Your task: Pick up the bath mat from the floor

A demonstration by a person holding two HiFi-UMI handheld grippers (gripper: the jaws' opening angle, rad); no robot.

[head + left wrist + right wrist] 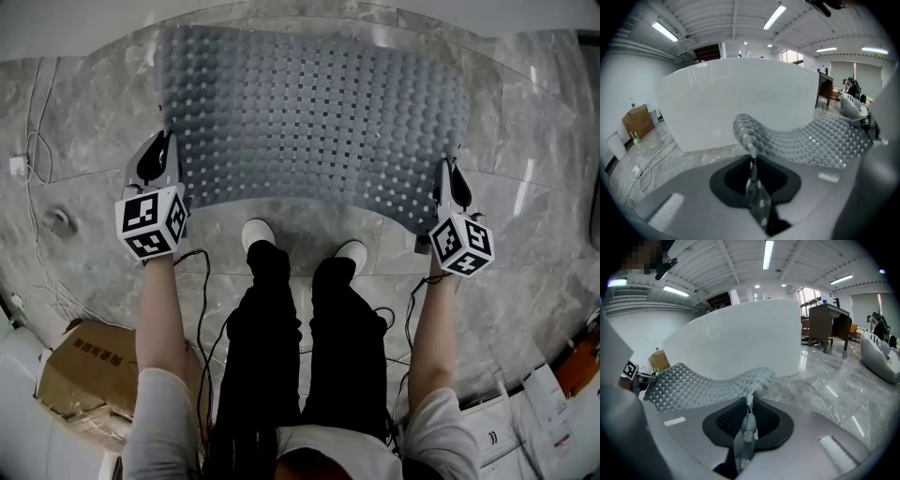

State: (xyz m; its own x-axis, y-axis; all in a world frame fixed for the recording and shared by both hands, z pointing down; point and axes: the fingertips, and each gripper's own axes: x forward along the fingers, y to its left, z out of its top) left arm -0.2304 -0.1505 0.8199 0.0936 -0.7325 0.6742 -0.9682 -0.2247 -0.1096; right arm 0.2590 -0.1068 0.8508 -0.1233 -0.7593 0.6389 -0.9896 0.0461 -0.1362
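Grey studded mat point(319, 122) hangs between both grips, its near edge raised above the floor point(84, 131). Left hand-held gripper point(169, 142) is clenched on its left corner, right hand-held gripper point(451, 172) on its right corner. Judged purpose: two corner holds keep the limp sheet spread. Middle sags between them; far edge's contact undetermined.

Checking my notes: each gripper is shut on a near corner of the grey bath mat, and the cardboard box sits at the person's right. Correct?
No: the head view shows the cardboard box at the person's left. The left gripper and right gripper are indeed each shut on a near corner of the bath mat.
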